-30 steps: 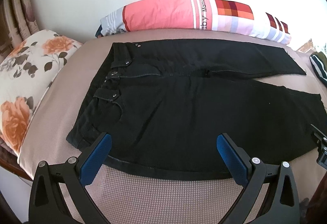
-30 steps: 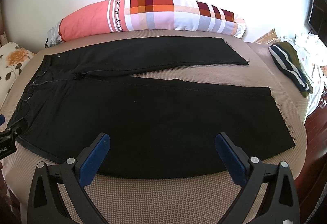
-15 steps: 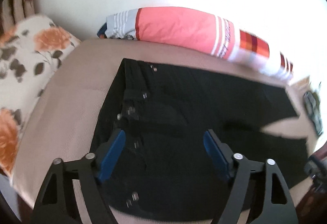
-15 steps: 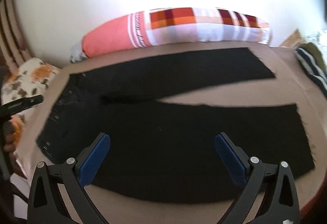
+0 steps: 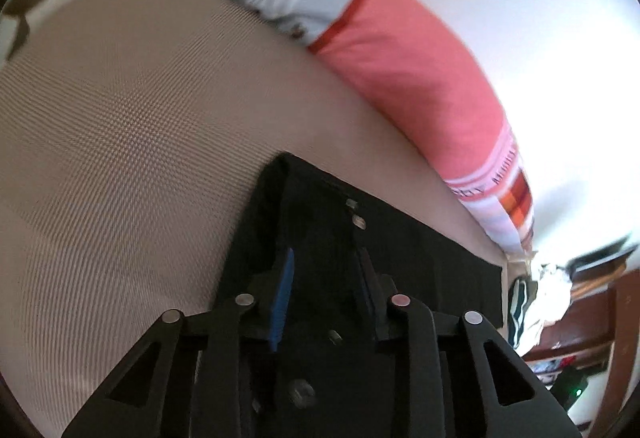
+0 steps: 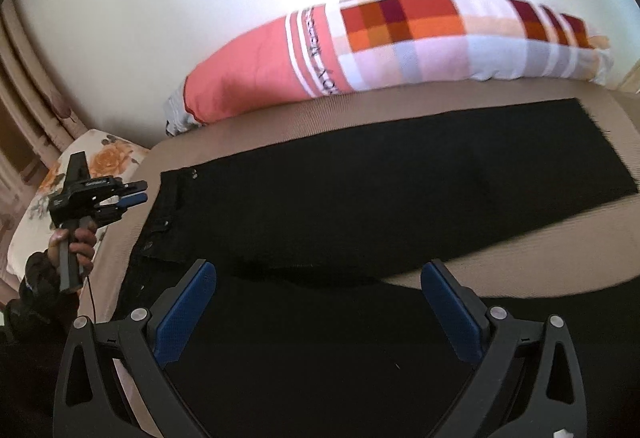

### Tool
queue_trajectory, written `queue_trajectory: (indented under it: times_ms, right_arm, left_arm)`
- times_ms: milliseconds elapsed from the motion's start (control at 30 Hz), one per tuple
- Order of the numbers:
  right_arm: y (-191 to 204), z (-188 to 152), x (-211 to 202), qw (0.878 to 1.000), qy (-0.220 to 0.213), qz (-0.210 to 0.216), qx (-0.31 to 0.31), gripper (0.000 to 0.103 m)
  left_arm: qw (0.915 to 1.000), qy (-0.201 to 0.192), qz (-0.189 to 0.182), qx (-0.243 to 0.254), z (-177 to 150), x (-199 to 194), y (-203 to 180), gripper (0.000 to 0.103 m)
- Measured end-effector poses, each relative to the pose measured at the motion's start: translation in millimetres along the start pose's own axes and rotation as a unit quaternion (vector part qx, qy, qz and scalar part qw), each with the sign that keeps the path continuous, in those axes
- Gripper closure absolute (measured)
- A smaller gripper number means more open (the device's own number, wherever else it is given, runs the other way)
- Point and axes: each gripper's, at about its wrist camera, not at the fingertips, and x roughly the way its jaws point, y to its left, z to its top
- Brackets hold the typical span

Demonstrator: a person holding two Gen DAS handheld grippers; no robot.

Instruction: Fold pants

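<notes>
Right wrist view, nearest first: the right tongs (image 6: 320, 302) are spread wide and grip nothing. They hover over the near leg of the black pants (image 6: 400, 198), which fills the frame from 4 to 8 o'clock under both blue pads. Beyond the tips, a wedge of bare bed (image 6: 520, 266) opens towards 3 o'clock and separates this leg from the far one. The far leg runs flat from the waistband at 9 o'clock to its frayed hem at 3 o'clock.

At 9 o'clock the left hand (image 6: 72, 242) holds the left tongs (image 6: 132, 198) just beside the waistband corner, pointing at it, over the edge of a floral pillow (image 6: 104, 158). Farthest off, at 12 o'clock, a long checked bolster (image 6: 400, 46) lies against the wall.

Left wrist view shows those left tongs (image 5: 326, 258) drawn close together with a slim gap. Dark waistband and rivets lie behind the gap and run out towards 1 o'clock. Whether they nip any cloth I cannot tell.

By my reading, no fold has been made: the pants are laid out flat with the legs apart. Laying one leg over the other and then folding along the length both remain.
</notes>
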Motion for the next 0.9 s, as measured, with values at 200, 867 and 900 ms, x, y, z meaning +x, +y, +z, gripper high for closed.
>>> queue_trajectory:
  times_ms: [200, 867, 900]
  right_arm:
    - [10.7, 16.7, 45.9, 1.000, 0.026, 0.001, -0.015, 0.001]
    - [28.3, 90.6, 126.3, 0.987, 0.055, 0.064, -0.134, 0.001]
    - [28.5, 96.0, 131.3, 0.985, 0.060, 0.068, -0.145, 0.001]
  left_arm:
    - [0.9998, 0.015, -0.014, -0.005, 19.2, 26.1, 17.1, 0.074]
    - [0.9963, 0.023, -0.081, -0.017, 39.0, 77.9, -2.7, 0.079]
    - [0.9970, 0.016, -0.075, -0.014, 37.8, 76.9, -5.5, 0.088]
